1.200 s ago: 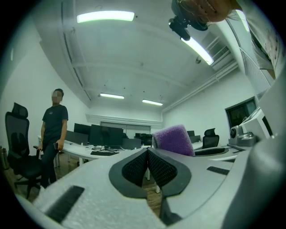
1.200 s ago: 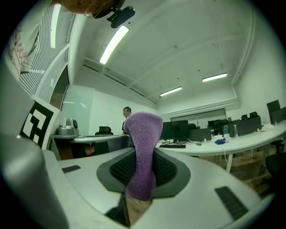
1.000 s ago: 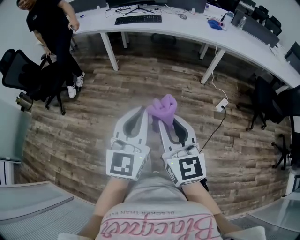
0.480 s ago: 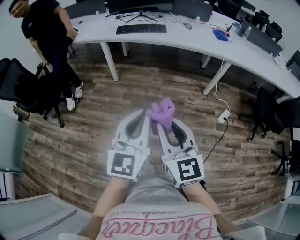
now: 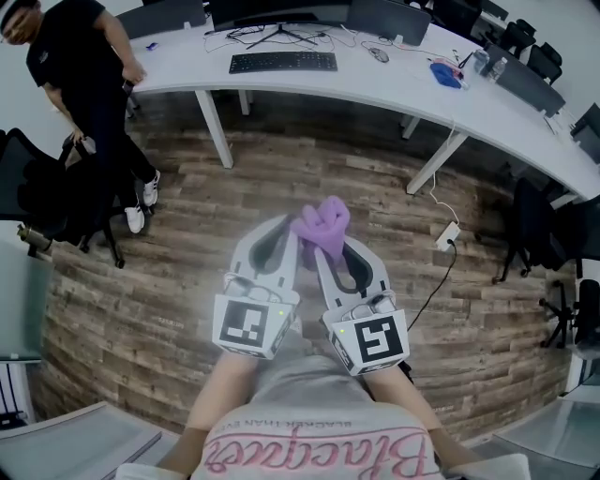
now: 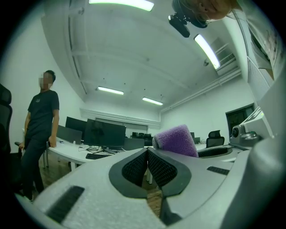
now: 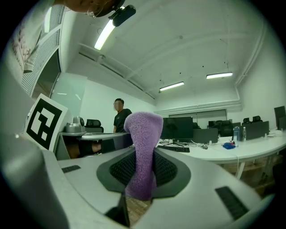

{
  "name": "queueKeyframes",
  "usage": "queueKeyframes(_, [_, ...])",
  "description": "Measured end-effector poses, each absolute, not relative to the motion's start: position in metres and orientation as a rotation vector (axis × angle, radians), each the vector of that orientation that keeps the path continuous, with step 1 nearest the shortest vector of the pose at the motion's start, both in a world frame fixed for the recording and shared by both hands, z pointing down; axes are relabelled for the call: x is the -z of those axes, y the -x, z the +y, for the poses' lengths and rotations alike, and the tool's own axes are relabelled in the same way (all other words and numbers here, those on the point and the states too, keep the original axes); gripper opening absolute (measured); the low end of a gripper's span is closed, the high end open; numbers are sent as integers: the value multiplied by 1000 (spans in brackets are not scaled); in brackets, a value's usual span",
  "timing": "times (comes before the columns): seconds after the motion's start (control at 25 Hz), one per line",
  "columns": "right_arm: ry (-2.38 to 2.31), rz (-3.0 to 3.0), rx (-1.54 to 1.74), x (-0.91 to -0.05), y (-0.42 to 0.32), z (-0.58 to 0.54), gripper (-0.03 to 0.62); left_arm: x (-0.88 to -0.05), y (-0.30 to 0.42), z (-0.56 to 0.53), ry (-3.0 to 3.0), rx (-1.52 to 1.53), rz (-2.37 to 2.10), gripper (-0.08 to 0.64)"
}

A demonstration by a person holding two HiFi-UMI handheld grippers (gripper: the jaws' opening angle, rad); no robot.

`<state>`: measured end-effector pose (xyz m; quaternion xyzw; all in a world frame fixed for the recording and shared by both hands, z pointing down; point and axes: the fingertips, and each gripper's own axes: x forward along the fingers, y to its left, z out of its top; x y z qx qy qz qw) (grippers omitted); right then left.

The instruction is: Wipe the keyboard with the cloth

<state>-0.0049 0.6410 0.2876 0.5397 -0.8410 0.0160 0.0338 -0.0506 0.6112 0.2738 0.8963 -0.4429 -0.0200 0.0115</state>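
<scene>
A black keyboard [image 5: 270,62] lies on the long white desk [image 5: 403,80] far ahead; it also shows small as the keyboard [image 7: 175,149] in the right gripper view and the keyboard [image 6: 96,156] in the left gripper view. My right gripper [image 5: 326,246] is shut on a purple cloth [image 5: 322,224], which sticks up between its jaws as the cloth [image 7: 142,152]. My left gripper [image 5: 287,236] is held close beside it, jaws shut with nothing between them. The cloth [image 6: 175,139] shows just right of the left jaws. Both grippers hover over the wooden floor, well short of the desk.
A person in black [image 5: 89,94] stands at the left by the desk end, next to a black office chair [image 5: 52,192]. A monitor stand [image 5: 274,19], a mouse [image 5: 378,55] and a blue object [image 5: 447,73] sit on the desk. A power strip and cable [image 5: 443,234] lie on the floor at right.
The view has crept a little towards the desk. The person at the left has stepped further left. Both grippers keep their pose, the cloth still held.
</scene>
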Motion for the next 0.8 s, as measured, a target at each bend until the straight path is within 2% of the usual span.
queueKeyframes(0.8, [-1706,-2570,-53,-286,-1,553,86,-276,48,531,-2818,56,-1383,6])
